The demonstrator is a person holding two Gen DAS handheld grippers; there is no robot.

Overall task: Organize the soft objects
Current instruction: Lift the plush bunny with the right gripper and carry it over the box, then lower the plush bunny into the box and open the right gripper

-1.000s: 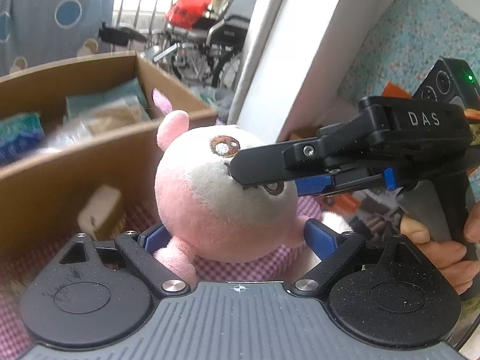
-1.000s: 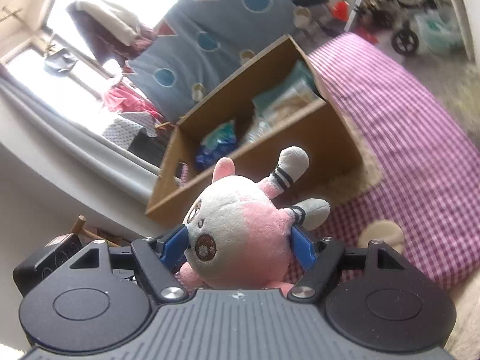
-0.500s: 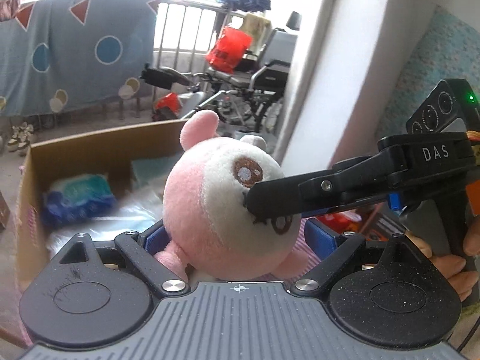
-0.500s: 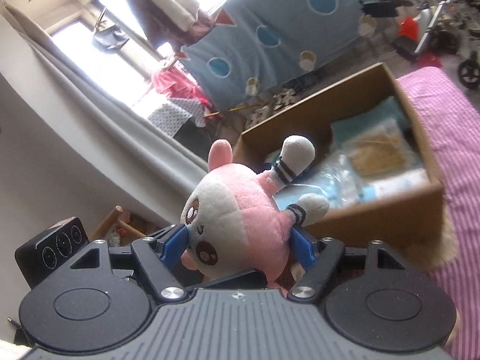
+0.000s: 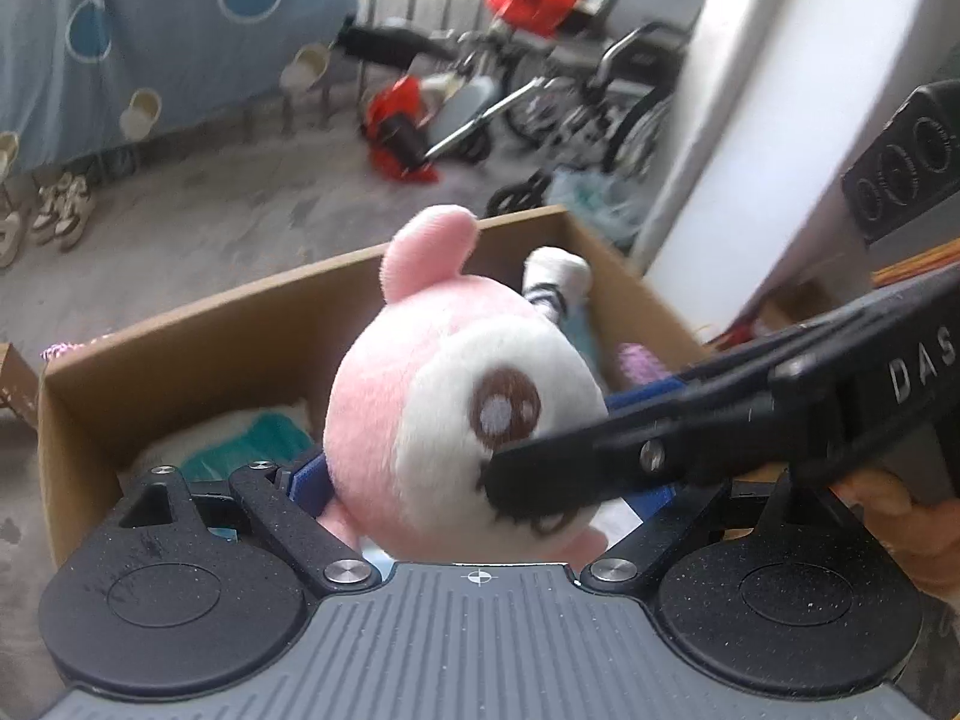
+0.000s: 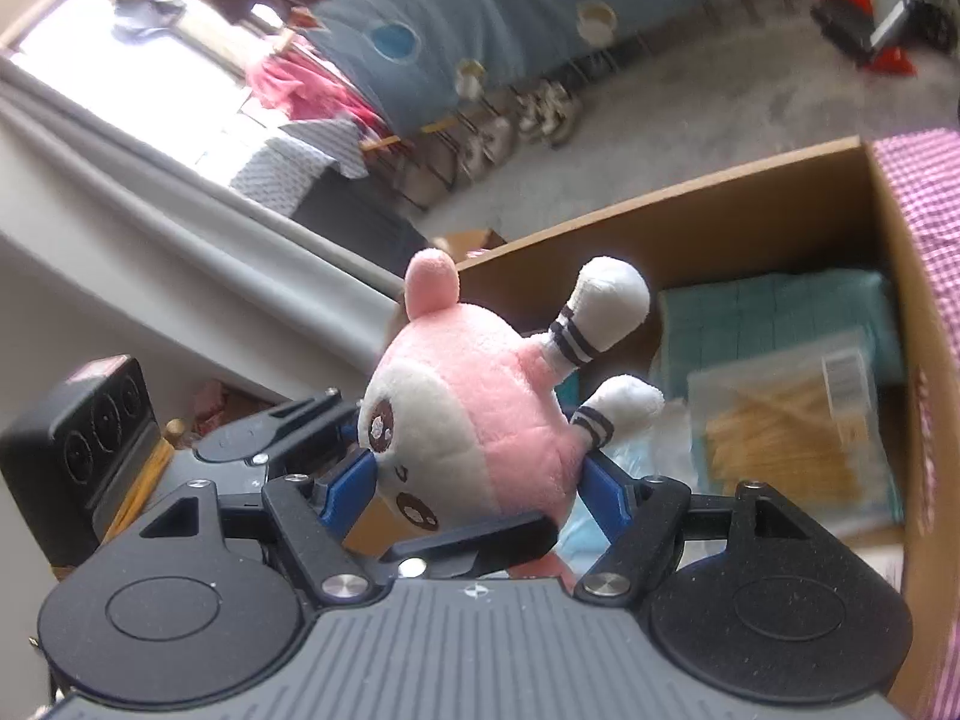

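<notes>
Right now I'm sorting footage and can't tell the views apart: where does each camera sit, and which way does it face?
Left wrist: on the left claw, looking down at the plush toy over the cardboard box; a hand shows.
Right wrist: on the right claw, looking down across the toy into the box; no hand shows.
Shared: toy, box, each other's claw.

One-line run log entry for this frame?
stage: carry | held: pink plush toy | left hand-held gripper: shut on toy | right hand-held gripper: shut on toy | position: above open cardboard box
</notes>
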